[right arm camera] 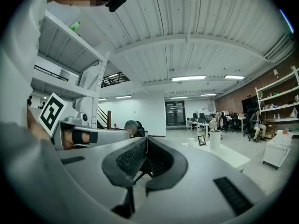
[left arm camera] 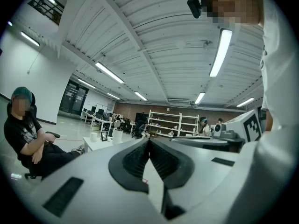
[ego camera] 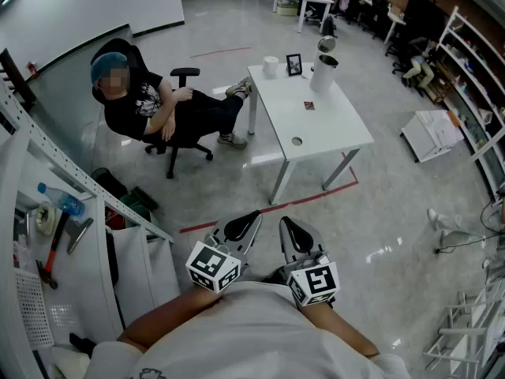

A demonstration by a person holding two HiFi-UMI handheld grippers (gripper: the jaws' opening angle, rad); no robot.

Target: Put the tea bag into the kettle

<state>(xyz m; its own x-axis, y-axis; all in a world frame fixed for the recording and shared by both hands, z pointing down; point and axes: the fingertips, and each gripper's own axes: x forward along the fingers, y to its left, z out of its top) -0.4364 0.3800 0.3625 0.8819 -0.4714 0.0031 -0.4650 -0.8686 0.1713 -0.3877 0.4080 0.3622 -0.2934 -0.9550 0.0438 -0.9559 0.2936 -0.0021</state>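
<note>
Lying near kettle (ego camera: pixel 323 71), tea bag (ego camera: pixel 309 105) — well apart from both closed jaws

Open-plan office-cum-lab: white desk (ego camera: pixel 331 126), swivel chair (ego camera: pixel 185 73), metal shelving (left arm camera: pixel 170 122); rows of workstations (ego camera: pixel 304 0) behind.

Small red item (ego camera: pixel 309 105) on white table (ego camera: pixel 331 125): too small to be identified. Inside of kettle (ego camera: pixel 323 73) not seen. Near table edge, round thing (ego camera: pixel 297 141) too small to be named. Picture in frame (ego camera: pixel 293 64) not readable. In head view, hands hidden behind marker cubes of left gripper (ego camera: pixel 251 218) and right gripper (ego camera: pixel 288 226). In both gripper views, table top seen edge-on; red item not made out.
</note>
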